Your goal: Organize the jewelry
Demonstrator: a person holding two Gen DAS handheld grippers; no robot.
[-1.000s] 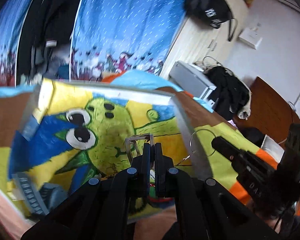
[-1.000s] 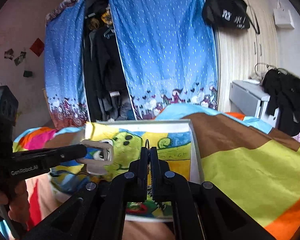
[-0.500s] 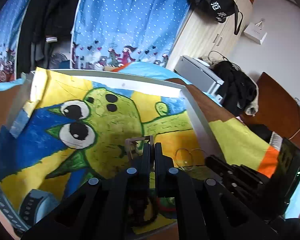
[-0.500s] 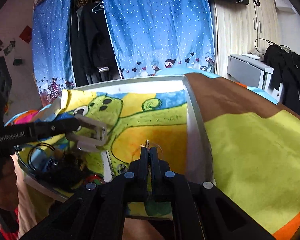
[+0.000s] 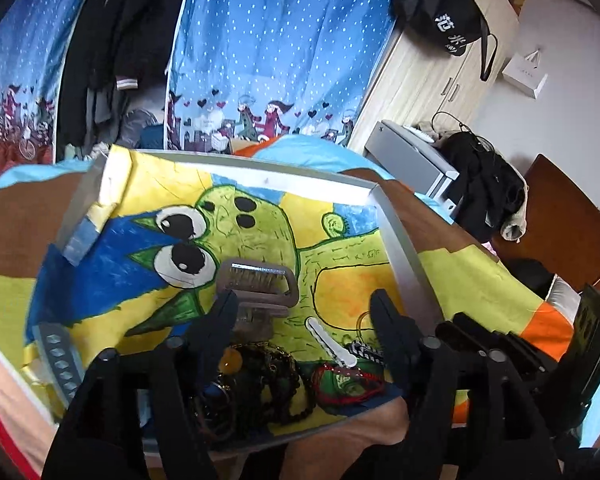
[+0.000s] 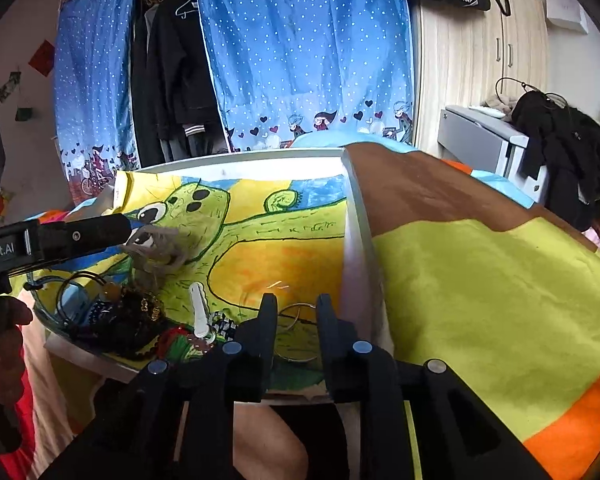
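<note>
A grey hair claw clip (image 5: pixel 256 284) lies free on the tray's cartoon lining, just beyond my left gripper (image 5: pixel 304 312), whose jaws are opening with nothing pressed between them. In the right wrist view the clip (image 6: pixel 156 248) is a blur beside one left finger (image 6: pixel 92 234). My right gripper (image 6: pixel 296 306) hangs low over the tray's near right corner, its jaws opening. A thin wire hoop (image 6: pixel 298 314) lies loose between its fingers. A white hair clip (image 5: pixel 330 342), a red cord bracelet (image 5: pixel 348 376) and dark bead strings (image 5: pixel 256 376) are heaped at the near edge.
The grey tray rim (image 6: pixel 352 240) stands right of the hoop. A grey watch strap (image 5: pixel 58 356) lies at the tray's near left. The tray rests on a brown, yellow and orange bedspread (image 6: pixel 480 280). A person's hand (image 6: pixel 0 344) grips the left tool.
My left jaws have sprung apart and let go of the grey claw clip, which now lies on the tray. My right gripper sank toward the tray and its jaws parted around the hoop.
</note>
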